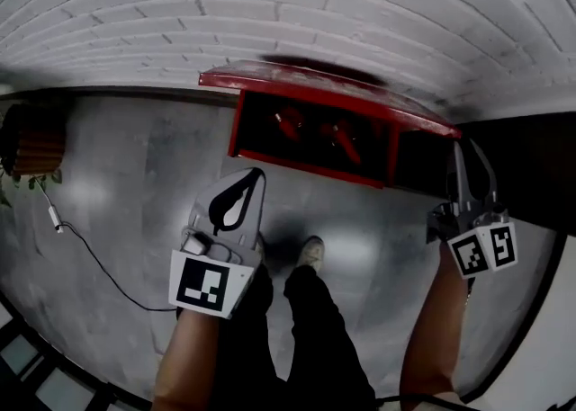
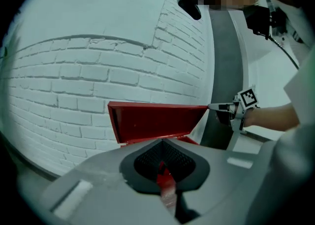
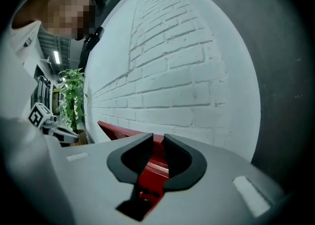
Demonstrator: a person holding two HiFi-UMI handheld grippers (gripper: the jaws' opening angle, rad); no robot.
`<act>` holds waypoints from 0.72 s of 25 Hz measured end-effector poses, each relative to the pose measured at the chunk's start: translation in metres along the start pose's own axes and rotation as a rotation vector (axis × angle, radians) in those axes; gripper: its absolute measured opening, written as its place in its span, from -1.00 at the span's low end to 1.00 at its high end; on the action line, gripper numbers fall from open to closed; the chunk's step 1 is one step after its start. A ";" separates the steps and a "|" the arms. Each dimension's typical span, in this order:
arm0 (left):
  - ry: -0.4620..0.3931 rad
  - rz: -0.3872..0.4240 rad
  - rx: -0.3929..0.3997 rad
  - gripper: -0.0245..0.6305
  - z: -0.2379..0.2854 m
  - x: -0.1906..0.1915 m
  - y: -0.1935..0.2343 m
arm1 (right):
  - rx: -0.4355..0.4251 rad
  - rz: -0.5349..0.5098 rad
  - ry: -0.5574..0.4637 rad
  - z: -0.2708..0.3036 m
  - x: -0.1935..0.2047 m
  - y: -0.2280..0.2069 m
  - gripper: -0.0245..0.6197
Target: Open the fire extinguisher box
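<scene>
The fire extinguisher box [image 1: 306, 170] stands at the far edge of the floor [image 1: 135, 193], backed against the white brick wall [image 1: 270, 13]. Its lid [image 1: 324, 85] is tipped up off the front, seemingly hinged along the wall side, so the dark inside shows. We make out red shapes in there but cannot say what they are.

The right gripper [image 1: 471, 166] is at the lid's right front corner. Its jaws are clamped on the lid's thin red edge, which fills the gap between the pads. The left gripper [image 1: 256, 175] hangs before the box's left half, its jaws together at the tips with nothing in them. Only the box's red shows through the slot behind the tips.

We judge the lid to be painted sheet metal: stiff, fairly weighty, smooth enough to slide in a pinch, and ready to drop shut if let go. Held by one corner, it may rack a little. The front lip is the place to take it, best near both corners, so we would bring the left jaws to that lip's left end. A cable [image 1: 99, 265] trails over the floor's left side, well apart from the box.
</scene>
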State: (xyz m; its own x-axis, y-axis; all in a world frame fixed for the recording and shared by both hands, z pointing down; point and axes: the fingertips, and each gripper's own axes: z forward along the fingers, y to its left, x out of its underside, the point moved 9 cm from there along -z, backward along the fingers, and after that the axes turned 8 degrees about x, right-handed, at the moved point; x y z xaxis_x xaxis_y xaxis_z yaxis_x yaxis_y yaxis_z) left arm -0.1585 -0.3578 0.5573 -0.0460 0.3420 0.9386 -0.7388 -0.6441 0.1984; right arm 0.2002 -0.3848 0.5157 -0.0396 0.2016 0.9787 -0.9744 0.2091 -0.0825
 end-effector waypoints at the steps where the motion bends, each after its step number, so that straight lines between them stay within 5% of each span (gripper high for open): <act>1: -0.004 0.001 -0.008 -0.91 -0.001 -0.006 0.002 | 0.004 0.012 0.003 0.007 -0.007 -0.003 -0.70; 9: -0.043 0.003 -0.046 -0.91 -0.007 -0.036 0.015 | 0.034 0.039 0.033 0.071 -0.041 -0.025 -0.71; 18: -0.052 -0.015 -0.091 -0.91 -0.012 -0.033 0.025 | 0.053 0.040 0.040 0.091 -0.037 -0.039 -0.79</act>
State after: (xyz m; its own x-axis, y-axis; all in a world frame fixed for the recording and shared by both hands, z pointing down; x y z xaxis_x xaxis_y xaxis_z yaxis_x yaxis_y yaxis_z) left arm -0.1838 -0.3768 0.5274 -0.0015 0.3140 0.9494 -0.7971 -0.5736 0.1885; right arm 0.2197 -0.4871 0.4997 -0.0707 0.2466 0.9665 -0.9826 0.1494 -0.1100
